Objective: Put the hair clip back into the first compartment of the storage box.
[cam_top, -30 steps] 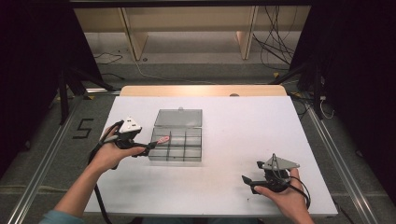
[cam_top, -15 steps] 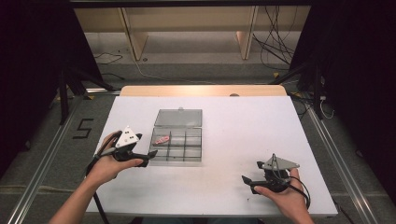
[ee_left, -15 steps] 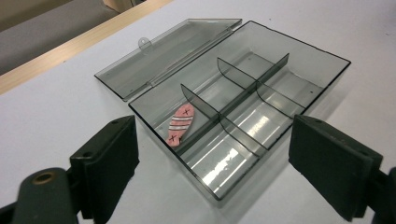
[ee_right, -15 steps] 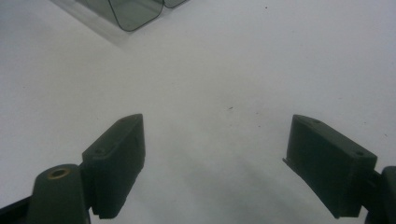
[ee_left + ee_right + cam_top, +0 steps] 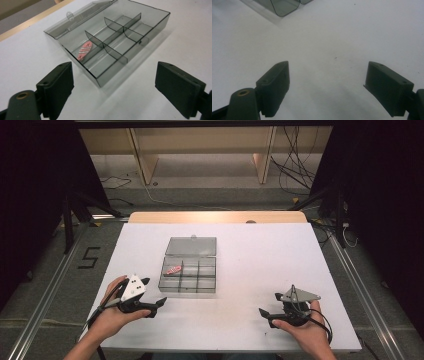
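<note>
Smoky plastic organizer box lies open; 1 pink striped piece sits in its corner compartment. Left gripper and right gripper, both near the box, gape empty; remaining work is unclear.

We are seeing one obstacle sitting mid-table: the box, its lid lying open flat behind it. Its dividers are splitting the inside into narrow cells, and a pink piece is occupying the far-left one. Bare white surface is lying open all around. The left gripper is resting near the box's front-left corner, jaws spread wide; the right gripper is sitting well apart, jaws also wide, over bare table.
</note>
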Tool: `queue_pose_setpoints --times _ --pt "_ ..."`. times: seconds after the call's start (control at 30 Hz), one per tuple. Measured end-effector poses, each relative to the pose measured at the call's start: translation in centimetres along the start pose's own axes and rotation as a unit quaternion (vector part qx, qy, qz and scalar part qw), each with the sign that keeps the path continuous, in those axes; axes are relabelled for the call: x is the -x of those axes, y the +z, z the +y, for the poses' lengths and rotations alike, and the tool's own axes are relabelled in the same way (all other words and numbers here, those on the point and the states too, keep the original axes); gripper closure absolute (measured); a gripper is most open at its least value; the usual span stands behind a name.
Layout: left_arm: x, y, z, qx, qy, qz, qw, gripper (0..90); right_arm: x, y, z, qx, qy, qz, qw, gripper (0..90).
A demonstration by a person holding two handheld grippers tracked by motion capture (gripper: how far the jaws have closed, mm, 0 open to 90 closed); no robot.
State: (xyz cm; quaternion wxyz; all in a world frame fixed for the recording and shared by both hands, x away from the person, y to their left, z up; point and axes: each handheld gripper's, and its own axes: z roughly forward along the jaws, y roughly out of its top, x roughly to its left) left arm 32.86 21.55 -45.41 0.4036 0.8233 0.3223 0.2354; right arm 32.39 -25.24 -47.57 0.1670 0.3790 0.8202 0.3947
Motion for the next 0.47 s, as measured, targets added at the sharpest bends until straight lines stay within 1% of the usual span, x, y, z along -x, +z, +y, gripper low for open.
queue_pose_setpoints --times 0.03,0.13,0.2,0.23,0.27,0.3,0.4,0.43,0.47 --pt "0.25 -0.10 -0.20 -0.001 -0.002 0.000 1.0000 14.7 0.01 -0.01 0.01 0.000 0.000 0.000 1.0000 20.6" --pt "0.76 -0.44 -0.61 -0.013 0.004 -0.001 0.9999 14.6 0.03 -0.02 0.01 0.000 -0.002 0.001 1.0000 20.6" --pt "0.97 -0.62 -0.67 -0.018 0.003 0.008 0.9998 13.1 0.03 -0.03 0.00 0.000 -0.002 0.001 1.0000 20.6" --pt "1.04 -0.75 -0.64 -0.017 0.002 0.012 0.9998 12.2 0.04 -0.04 0.00 0.001 -0.002 0.000 1.0000 20.6" --pt "1.16 -0.84 -0.60 -0.011 -0.004 0.014 0.9998 11.7 0.05 -0.04 -0.02 0.000 -0.002 0.000 1.0000 20.6" --pt "1.19 -0.96 -0.58 -0.011 -0.006 0.014 0.9998 10.8 0.07 -0.05 -0.04 -0.001 -0.002 0.000 1.0000 20.6" --pt "1.15 -0.97 -0.80 -0.018 0.000 0.008 0.9998 8.7 0.12 -0.01 -0.11 -0.002 0.001 -0.001 1.0000 20.5" --pt "1.10 -0.91 -0.88 -0.022 0.005 0.007 0.9997 8.1 0.17 0.02 -0.13 -0.003 0.002 -0.002 1.0000 20.4" --pt "1.13 -0.78 -0.96 -0.022 0.004 0.005 0.9997 7.4 0.24 0.04 -0.16 -0.005 0.001 -0.003 1.0000 20.4"
